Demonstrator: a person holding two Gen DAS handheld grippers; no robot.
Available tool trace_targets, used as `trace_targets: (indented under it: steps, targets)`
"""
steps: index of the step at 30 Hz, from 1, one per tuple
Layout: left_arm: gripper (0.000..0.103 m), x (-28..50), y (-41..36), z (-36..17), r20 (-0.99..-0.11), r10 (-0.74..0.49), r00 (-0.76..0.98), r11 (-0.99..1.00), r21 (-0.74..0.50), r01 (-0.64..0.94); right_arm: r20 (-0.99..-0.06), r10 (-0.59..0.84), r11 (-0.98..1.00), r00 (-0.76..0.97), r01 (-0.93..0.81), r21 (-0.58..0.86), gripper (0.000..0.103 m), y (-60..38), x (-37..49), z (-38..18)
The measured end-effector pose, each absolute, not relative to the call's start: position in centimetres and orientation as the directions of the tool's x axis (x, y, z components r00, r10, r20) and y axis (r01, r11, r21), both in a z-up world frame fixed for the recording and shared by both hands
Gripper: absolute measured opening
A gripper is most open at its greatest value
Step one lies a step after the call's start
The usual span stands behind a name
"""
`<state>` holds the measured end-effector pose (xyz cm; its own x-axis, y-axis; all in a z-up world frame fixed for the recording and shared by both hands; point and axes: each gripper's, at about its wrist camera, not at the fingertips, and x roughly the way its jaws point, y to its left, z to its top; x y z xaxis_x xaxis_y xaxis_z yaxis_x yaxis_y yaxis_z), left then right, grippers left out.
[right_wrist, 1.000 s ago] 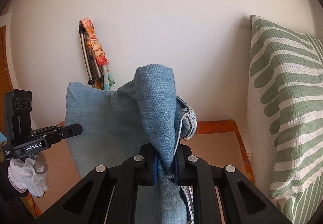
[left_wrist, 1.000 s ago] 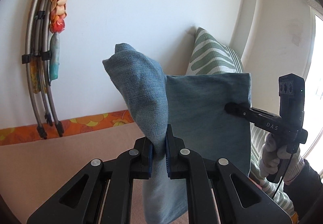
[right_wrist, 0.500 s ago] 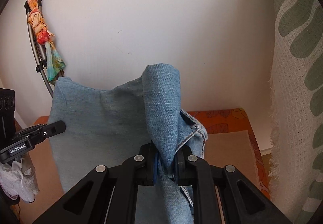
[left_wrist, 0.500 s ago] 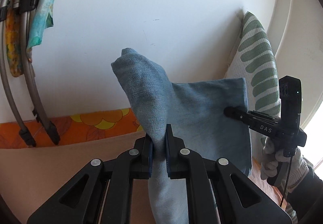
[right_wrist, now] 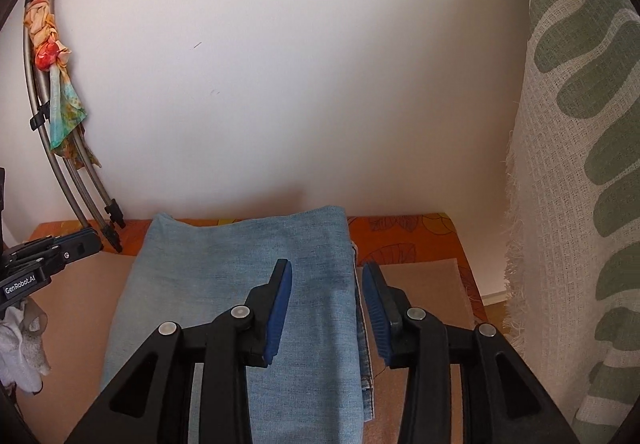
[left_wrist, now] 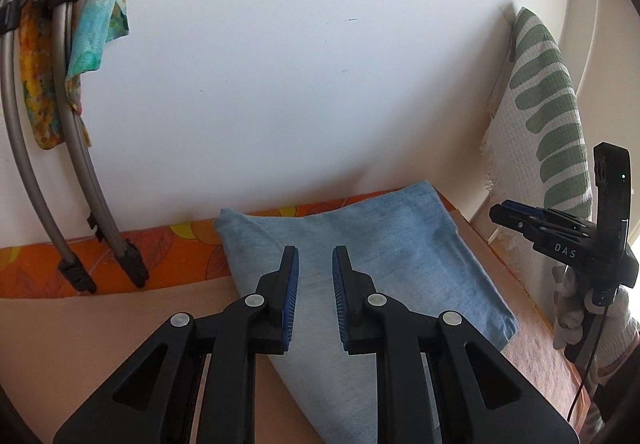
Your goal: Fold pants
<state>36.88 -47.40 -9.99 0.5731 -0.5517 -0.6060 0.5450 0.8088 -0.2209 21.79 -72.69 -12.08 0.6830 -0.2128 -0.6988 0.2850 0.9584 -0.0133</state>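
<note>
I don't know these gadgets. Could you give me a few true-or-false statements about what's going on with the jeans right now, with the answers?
1. The jeans lie folded flat on the surface. True.
2. The left gripper is clamped on denim. False: its jaws have just been opening and stand apart above the cloth.
3. The right gripper is open. True; its jaws have just been opening too.
4. The green-striped pillow lies on top of the jeans. False: it stands beside them.
5. Metal tubes lean against the wall. True.
</note>
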Motion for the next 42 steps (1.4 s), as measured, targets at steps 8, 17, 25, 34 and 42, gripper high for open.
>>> trace_targets:
  steps: [8, 17, 25, 34, 42]
  targets:
    - [0.016, 33.4, -46.4, -7.6, -0.593, -0.575, 0.563, 0.787, -0.213, 0.579, -0.684, -0.254, 0.946, 0.684, 0.322, -0.028, 0.051, -70.2, 18.1, -10.2]
    - [0.036, 27.6, -44.4, -5.0, -0.575, -0.605, 0.55, 0.755, -0.196, 0.626, -0.671, -0.31, 0.937, 0.673, 0.337, -0.094, 0.072, -63.9, 13.0, -7.6]
    - [0.056, 21.7, -41.5, -2.6, -0.549, -0.625, 0.554, 0.737, -0.184, 0.65, -0.611, -0.339, 0.931, 0.715, 0.349, -0.109, 0.086, -57.4, 8.0, -4.6]
    - [0.08, 13.9, -37.6, -0.3, -0.504, -0.65, 0.568, 0.724, -0.185, 0.665, -0.562, -0.381, 0.912, 0.734, 0.399, -0.097, 0.1, -51.7, 1.9, -2.6]
    - [0.082, 9.4, -34.6, -0.9, -0.507, -0.633, 0.586, 0.733, -0.146, 0.665, -0.538, -0.424, 0.885, 0.729, 0.46, -0.074, 0.103, -47.8, -2.8, -2.8]
